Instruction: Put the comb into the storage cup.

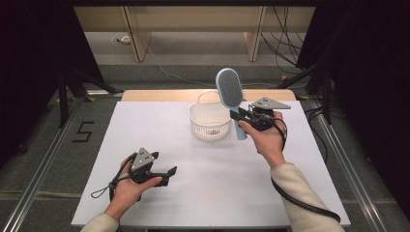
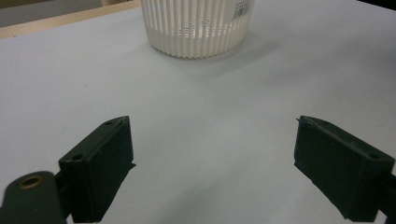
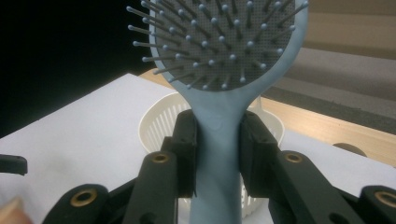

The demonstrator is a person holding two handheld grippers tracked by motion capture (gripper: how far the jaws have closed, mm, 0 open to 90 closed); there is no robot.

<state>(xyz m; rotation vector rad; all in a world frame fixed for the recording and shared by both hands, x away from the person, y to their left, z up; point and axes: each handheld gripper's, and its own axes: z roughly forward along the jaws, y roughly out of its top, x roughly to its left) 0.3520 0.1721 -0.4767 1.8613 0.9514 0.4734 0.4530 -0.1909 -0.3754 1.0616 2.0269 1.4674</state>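
Left gripper point(image 1: 164, 172) sits low near the desk's point(image 1: 145, 125) front edge, jaws spread wide, nothing between them. Basket point(image 1: 210, 121) stands toward the back edge. Right gripper point(image 1: 241, 116), beside it, clamps the brush point(image 1: 229, 89) by its handle, head up.

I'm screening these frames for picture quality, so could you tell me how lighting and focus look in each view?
High view: even light, dark edges. Left gripper view: soft shadow beside the basket. Right gripper view: hairbrush sharp, background soft and black at left.
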